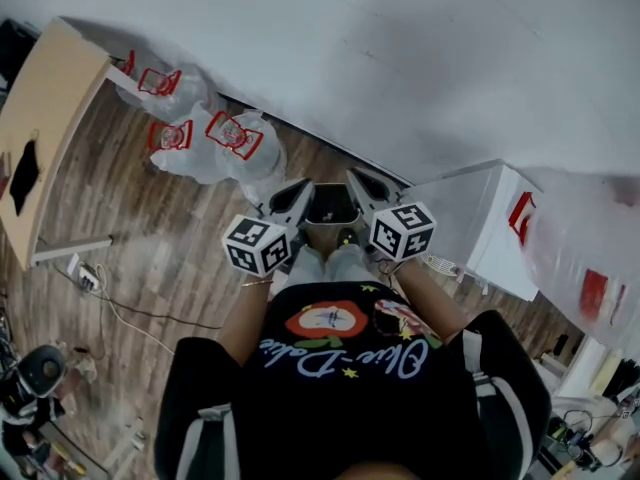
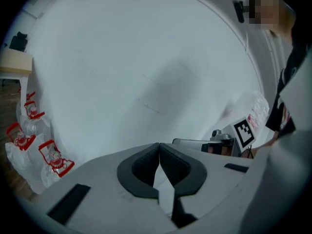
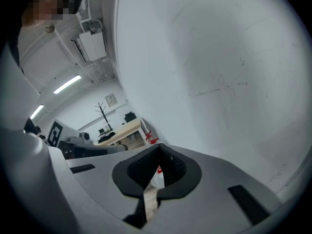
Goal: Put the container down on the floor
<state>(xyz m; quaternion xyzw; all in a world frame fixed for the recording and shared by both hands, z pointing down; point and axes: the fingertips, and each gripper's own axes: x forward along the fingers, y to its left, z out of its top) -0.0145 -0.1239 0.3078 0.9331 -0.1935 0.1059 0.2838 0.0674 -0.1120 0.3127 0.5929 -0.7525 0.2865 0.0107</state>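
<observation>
A small dark container (image 1: 330, 205) with a pale rim sits at the centre of the head view, low against the foot of the white wall (image 1: 400, 58). It seems to be on the wood floor (image 1: 150, 248), just ahead of the person's pale shoes (image 1: 335, 261). Whether it fully rests there cannot be told from this angle.

The left gripper (image 1: 292, 198) and the right gripper (image 1: 368, 186) flank it at either side, their tips aimed toward it, and neither is gripping it. The left gripper view shows the left gripper (image 2: 159, 156) with its dark pads pressed together and nothing between them, facing bare wall. The right gripper view shows the right gripper (image 3: 159, 164) likewise closed on nothing.

A square-marked cube rides on each tool, the left cube (image 1: 258, 245) and the right cube (image 1: 402, 230) just above the person's black printed shirt (image 1: 340, 368).

A white box (image 1: 490, 223) with a red mark stands at centre right of the head view. Clear plastic bags (image 1: 215, 138) with red print lie along the wall at upper left, and also show at the lower left of the left gripper view (image 2: 34, 145). A wooden table (image 1: 45, 118) fills the far upper left corner, with a cable (image 1: 110, 303) trailing across the boards below it.
</observation>
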